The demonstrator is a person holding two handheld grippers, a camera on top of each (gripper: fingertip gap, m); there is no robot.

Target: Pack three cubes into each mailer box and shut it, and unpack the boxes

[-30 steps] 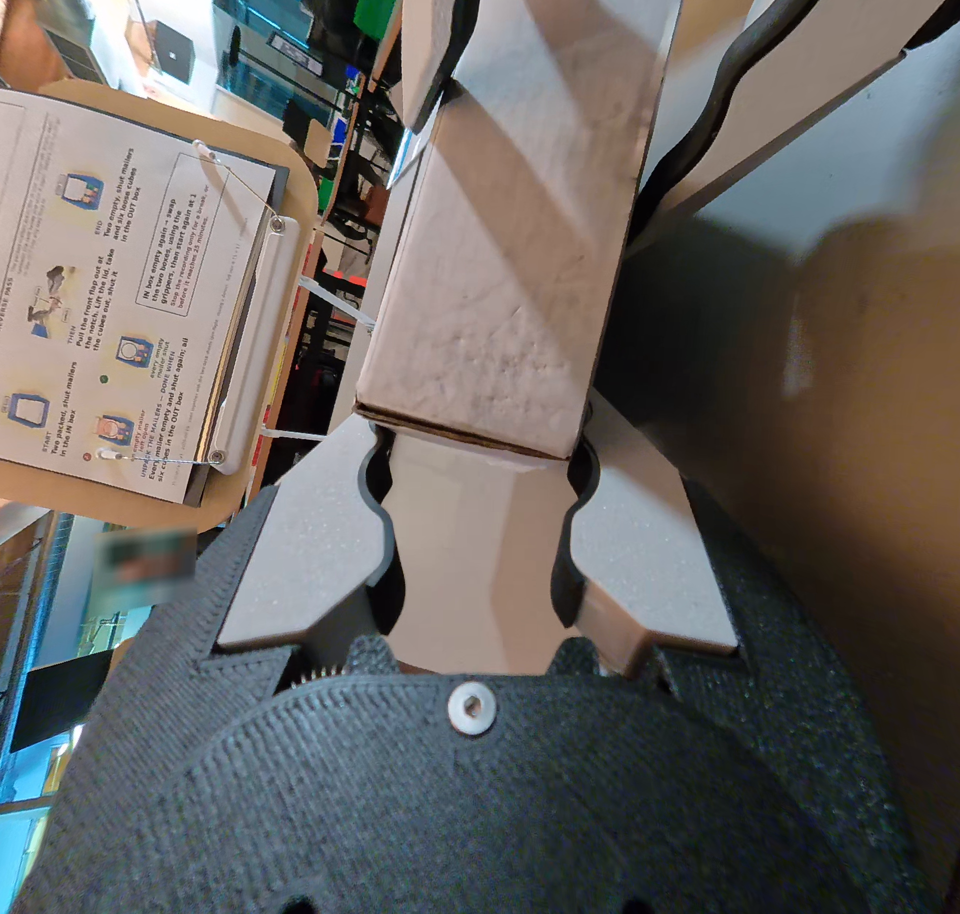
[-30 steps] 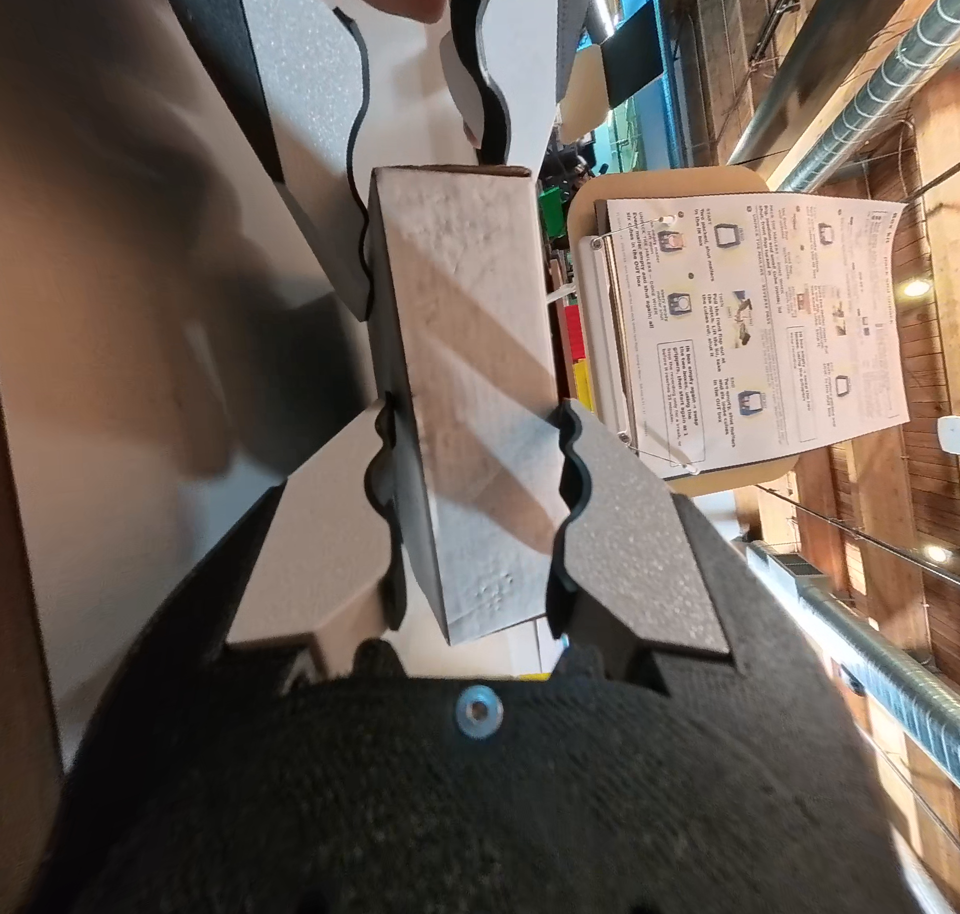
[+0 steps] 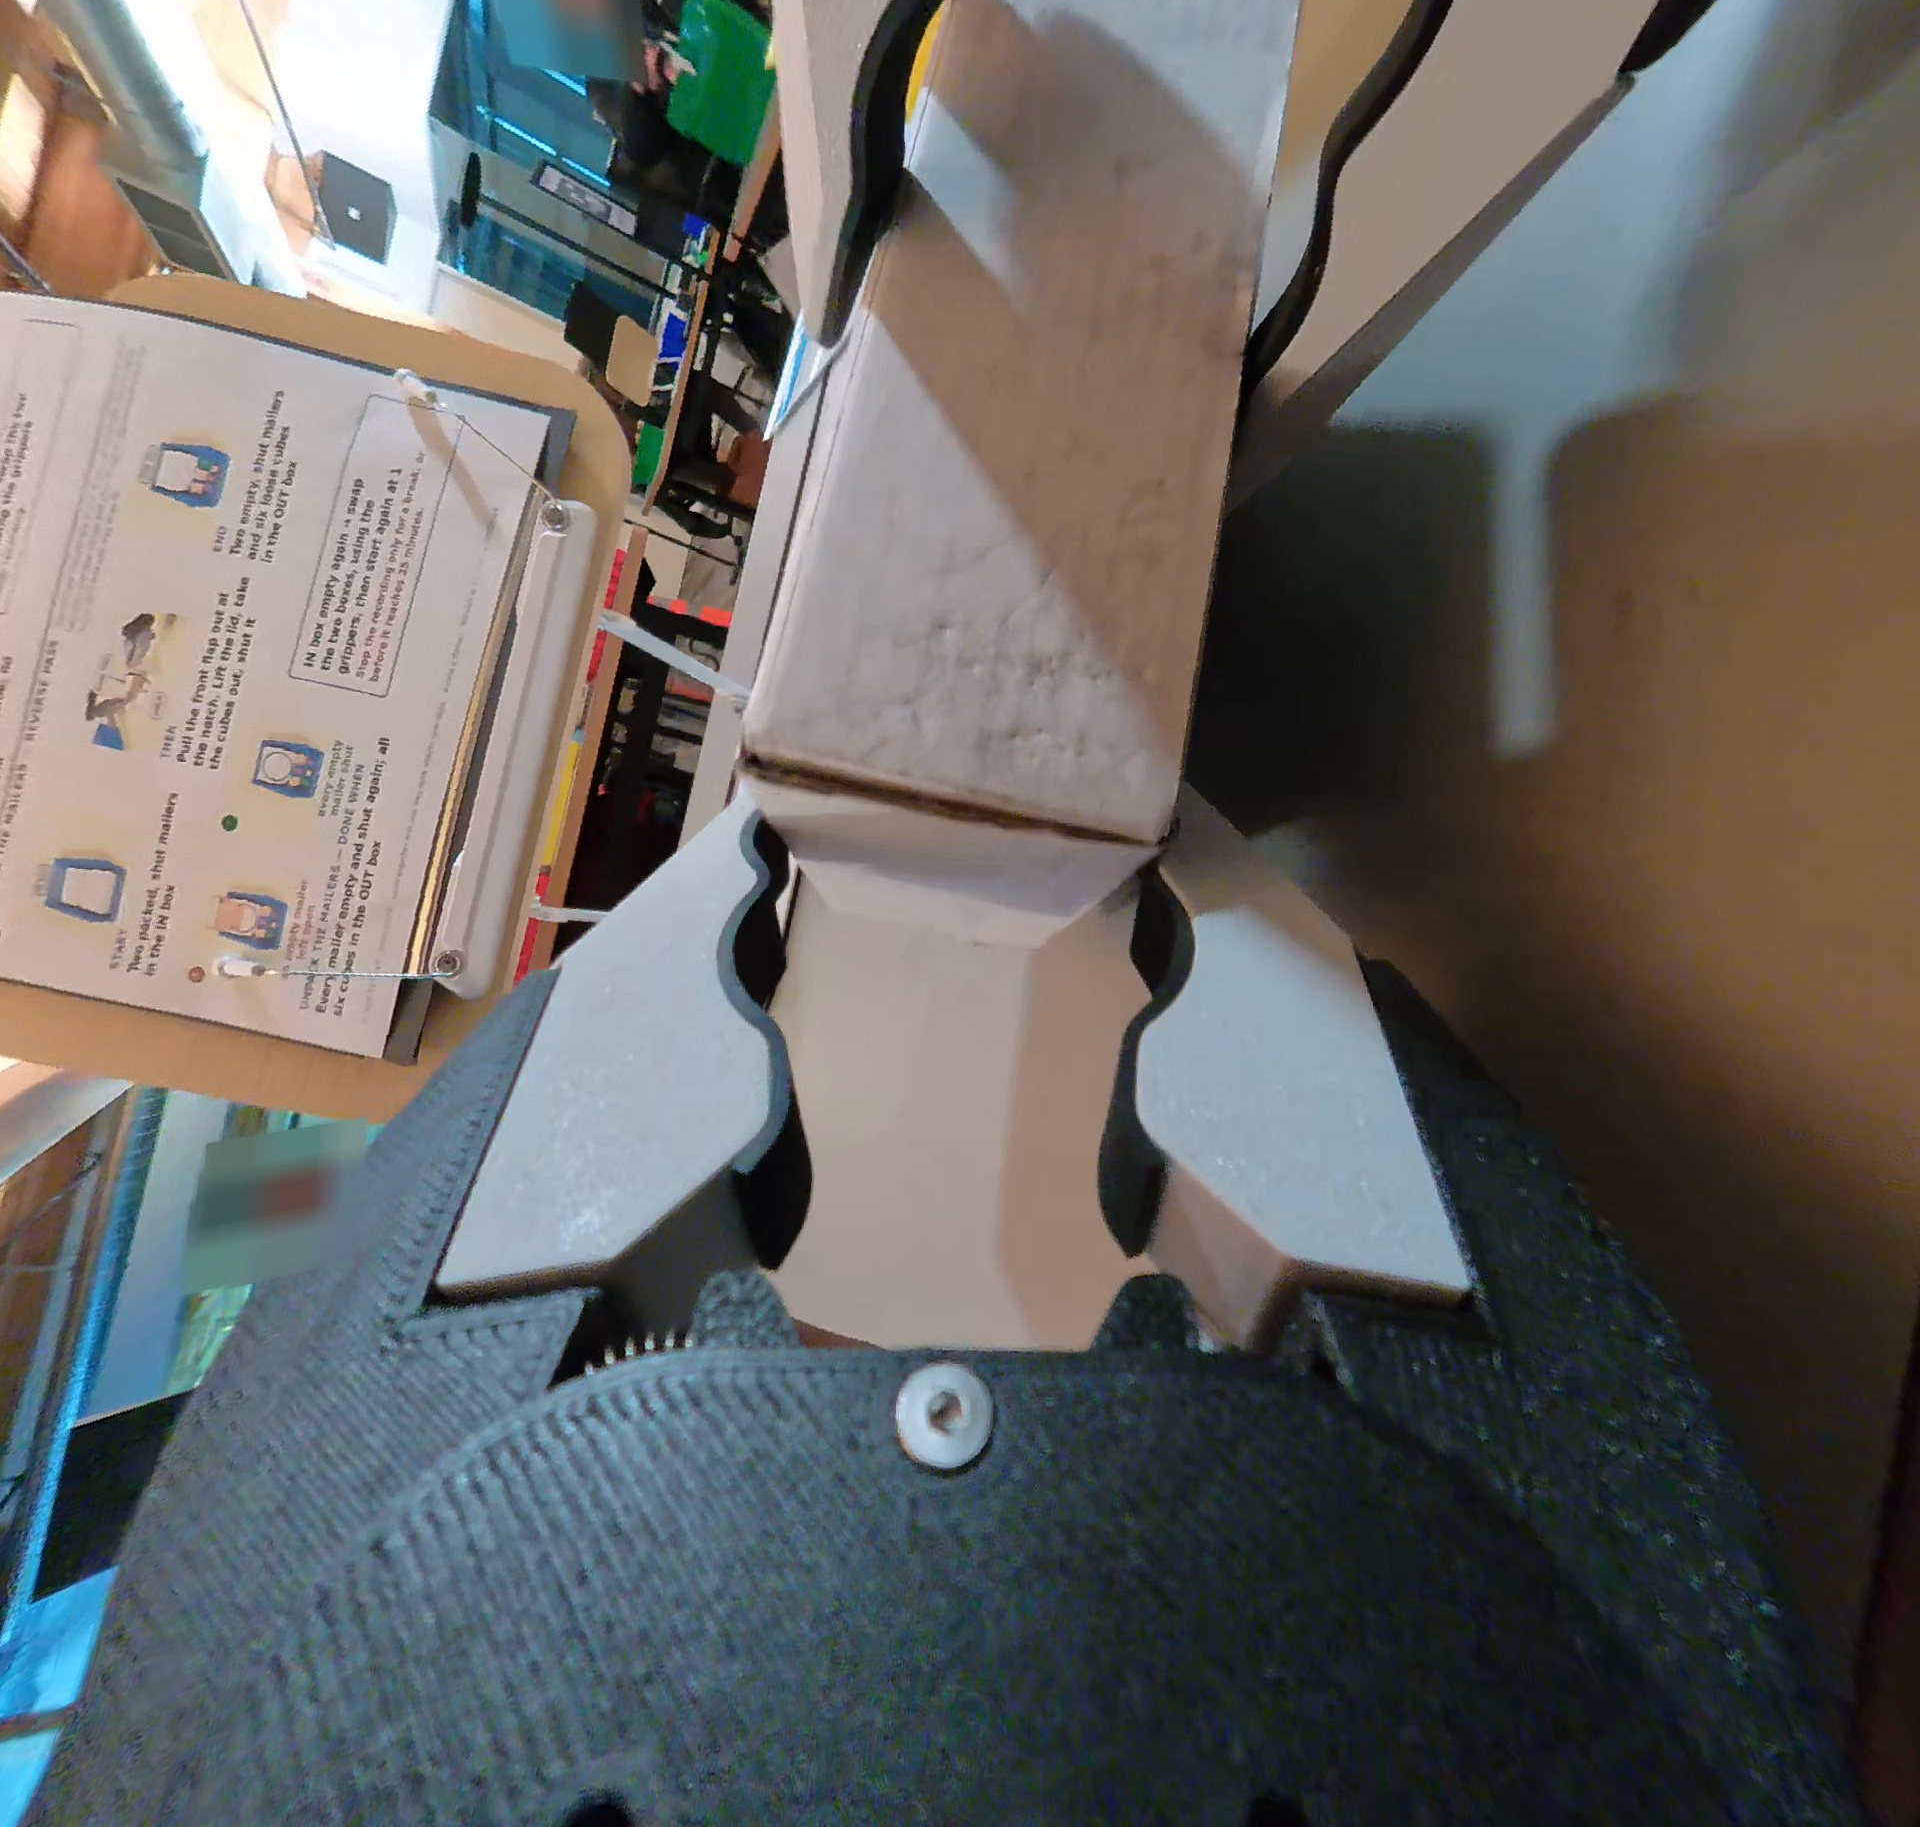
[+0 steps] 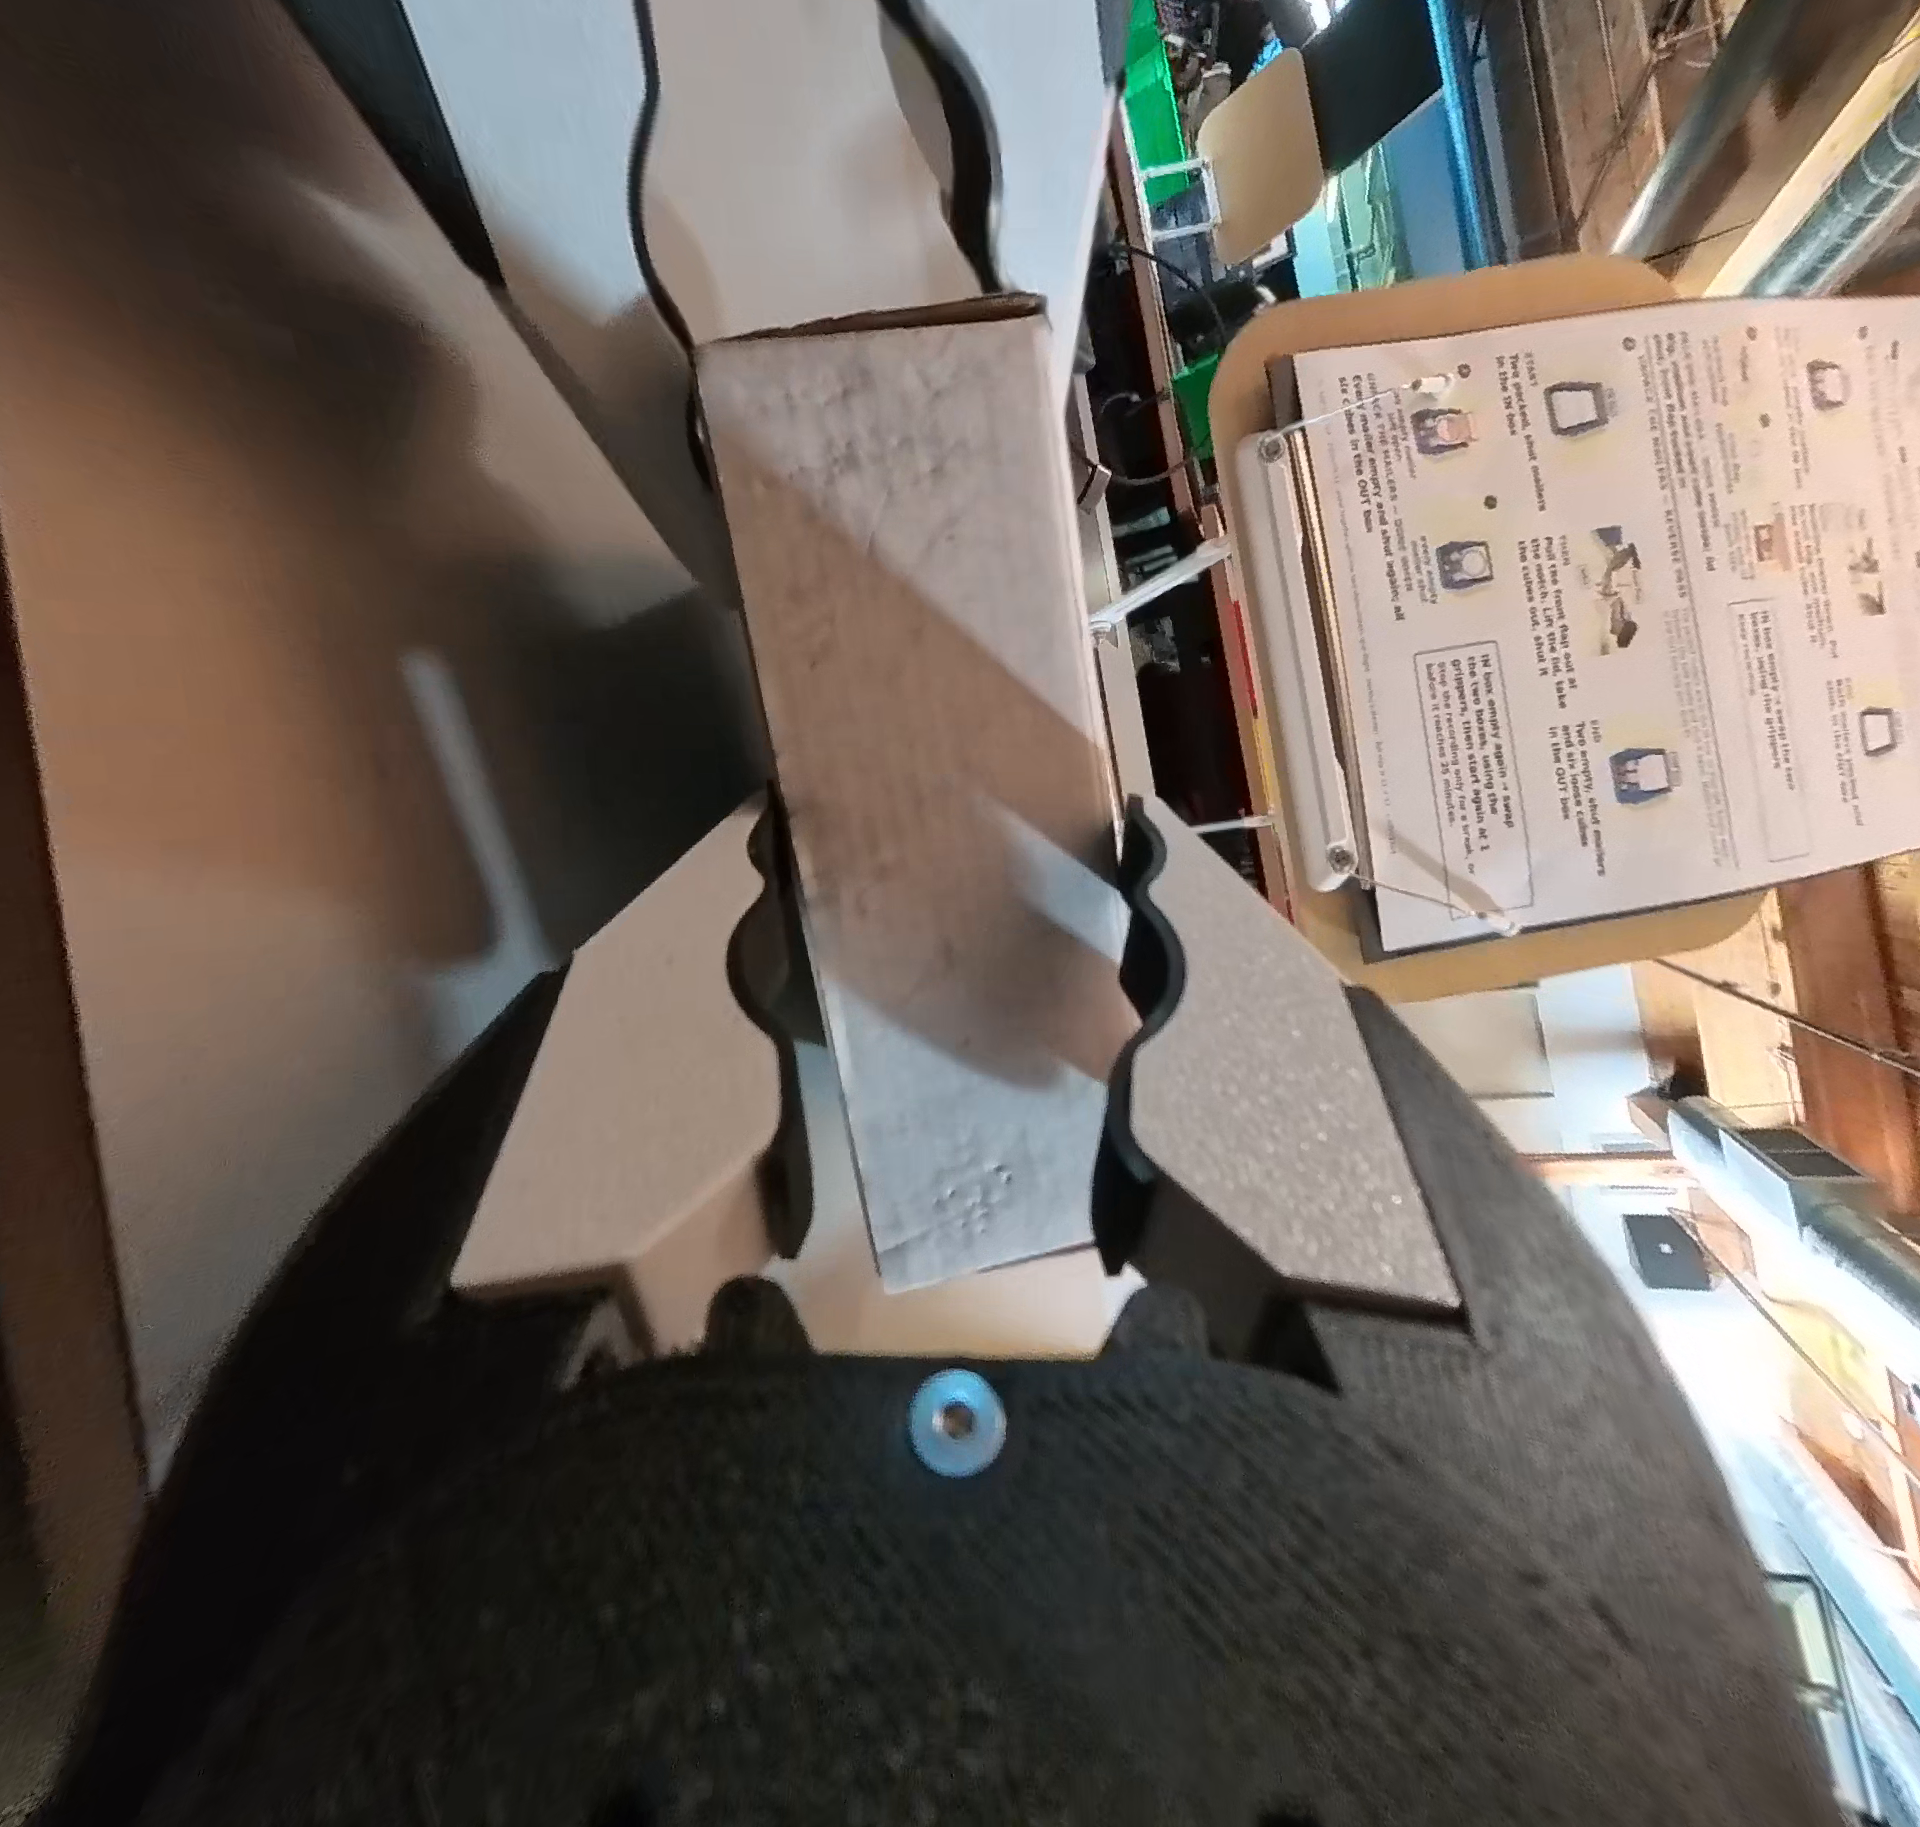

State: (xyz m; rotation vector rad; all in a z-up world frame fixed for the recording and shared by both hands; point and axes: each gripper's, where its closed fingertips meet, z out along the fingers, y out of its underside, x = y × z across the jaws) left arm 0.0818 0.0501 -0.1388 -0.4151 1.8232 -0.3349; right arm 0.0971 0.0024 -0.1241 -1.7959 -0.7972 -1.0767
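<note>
So both my grippers are clamped on the same white cardboard mailer box [image 3: 997, 572], one at each end, holding it up beside a tan-and-white wall panel [image 3: 1662, 738]. The left gripper [image 3: 961, 946] pinches its end flap. The right gripper [image 4: 951, 998] grips the box's narrow side. Only the right view catches a black cable [image 4: 639, 115] and the whole white instruction sheet on its tan board [image 4: 1558, 634]; the left view crops that sheet.

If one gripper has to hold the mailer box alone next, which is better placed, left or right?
Probably right. The mailer box reaches deep between the fingers of the right gripper, almost to its body. At the left gripper, the box's textured face ends near the fingertips, so that hold looks shallower.
</note>
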